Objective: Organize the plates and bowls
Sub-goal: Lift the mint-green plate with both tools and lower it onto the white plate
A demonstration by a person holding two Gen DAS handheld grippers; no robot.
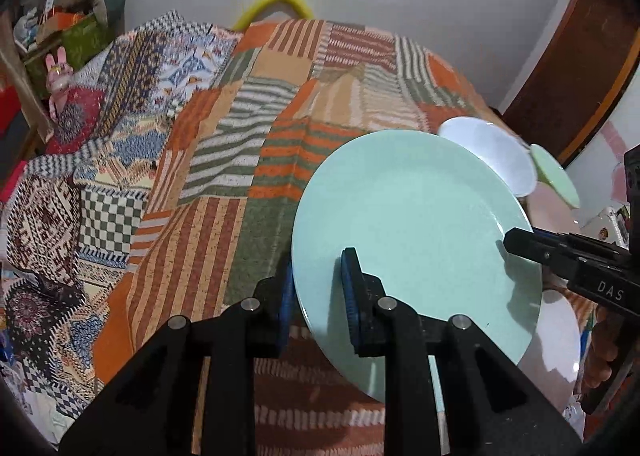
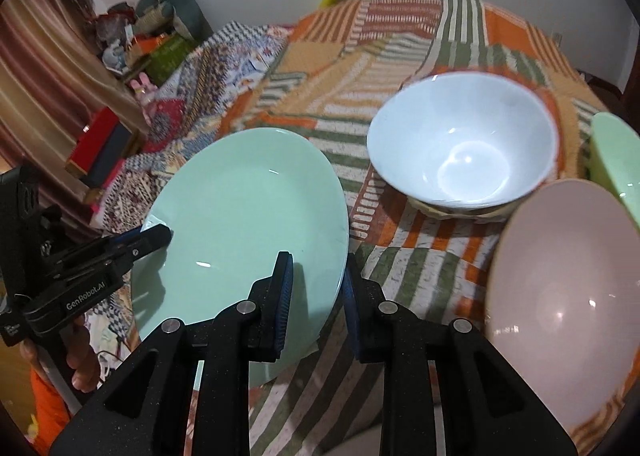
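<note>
From the left wrist view, the left gripper (image 1: 316, 296) pinches the near-left rim of a mint-green plate (image 1: 412, 240), one blue-padded finger under the rim, the other on top of it. The plate spreads ahead and to the right of the fingers, tilted over a patchwork blanket (image 1: 240, 159). The right gripper (image 1: 516, 244) reaches in from the right and clamps the plate's opposite rim. Beyond the plate, up and right of the fingers, sit a white bowl (image 1: 492, 151) and the edge of a light green dish (image 1: 556, 175).

From the right wrist view, the right gripper (image 2: 318, 296) pinches the plate's (image 2: 248, 215) near-right rim between its pads. The plate lies ahead and to the left of these fingers, and the left gripper (image 2: 160, 234) grips its far-left edge, a hand (image 2: 80, 368) below it. Ahead and right of the fingers the white bowl (image 2: 464, 147) stands upright on the blanket (image 2: 400, 256); a pink bowl (image 2: 560, 296) sits close on the right, with the light green dish (image 2: 616, 159) behind it.
</note>
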